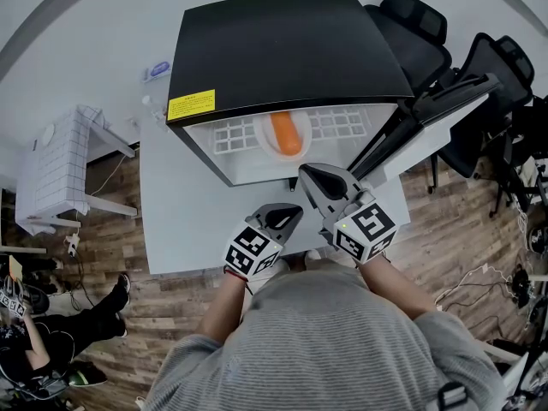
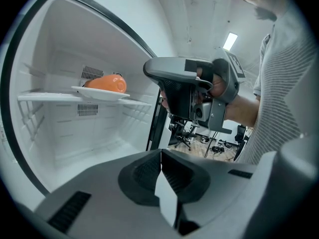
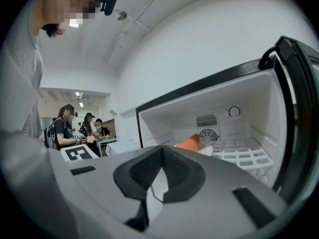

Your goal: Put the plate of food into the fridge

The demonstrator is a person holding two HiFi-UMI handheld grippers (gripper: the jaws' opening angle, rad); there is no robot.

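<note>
Fridge: the small black-topped fridge [image 1: 291, 50] stands on the white counter [image 1: 184, 221] with its white interior facing the person.
Door: the door [image 1: 445, 101] is swung wide open to the right.
Plate: the white plate [image 1: 271, 148] rests on the wire shelf [image 1: 231, 134] inside the fridge, at mid-width of the shelf.
Food: one orange piece of food [image 1: 286, 133] lies on the plate.
Left tongs: the left tongs [image 2: 160, 153] are pressed together with nothing between them. They are outside the fridge, on the near side of the opening.
Right tongs: the right tongs [image 3: 162, 151] are pressed together and empty. They are just in front of the opening, farther forward than the left tongs and well apart from the plate.
Surroundings: black chairs [image 1: 419, 24] stand on the far right.
</note>
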